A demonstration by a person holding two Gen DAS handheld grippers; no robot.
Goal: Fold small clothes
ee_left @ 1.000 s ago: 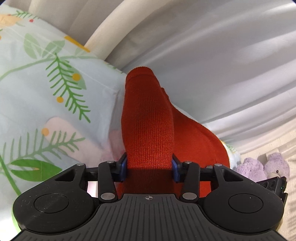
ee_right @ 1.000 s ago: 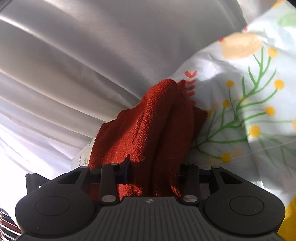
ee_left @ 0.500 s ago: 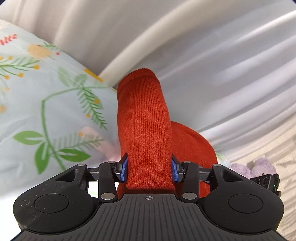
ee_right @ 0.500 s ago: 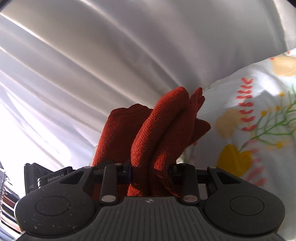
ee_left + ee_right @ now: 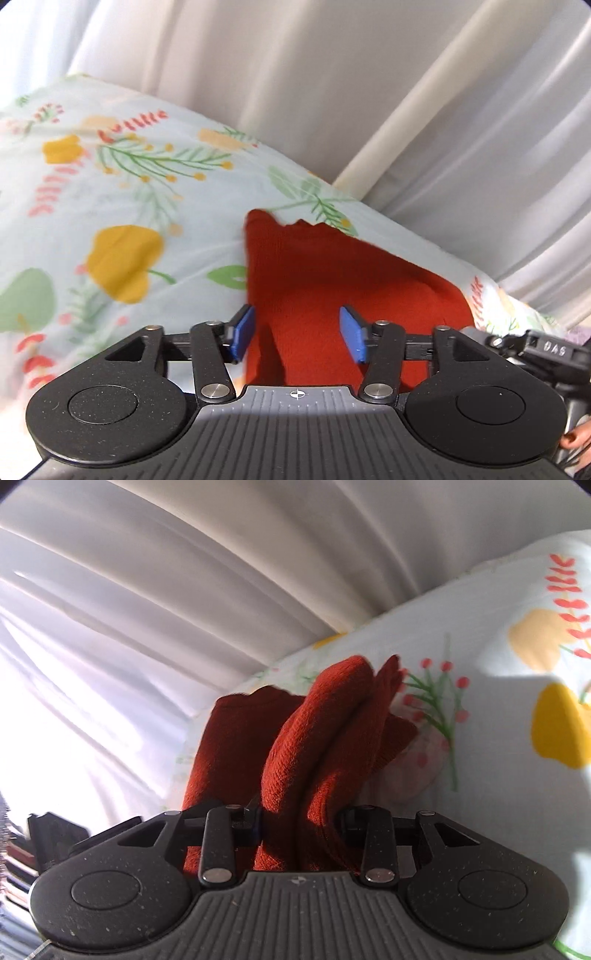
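Observation:
A red knitted garment (image 5: pixel 332 280) lies on a floral bedsheet (image 5: pixel 122 206). My left gripper (image 5: pixel 297 334) is open, its blue pads (image 5: pixel 243 330) spread apart with the red knit flat beneath and between them, not pinched. In the right wrist view my right gripper (image 5: pixel 301 823) is shut on a bunched fold of the same red garment (image 5: pixel 325 731), which stands up in thick ridges between the fingers. The right gripper's pads are hidden by the cloth.
White curtains (image 5: pixel 369 92) hang behind the bed. The floral sheet (image 5: pixel 498 664) stretches to the right in the right wrist view. The other gripper's black body (image 5: pixel 546 350) shows at the right edge of the left wrist view.
My left gripper has opened and let go of the red garment, which now lies flatter on the sheet. My right gripper stays shut on its fold and has come lower toward the bed.

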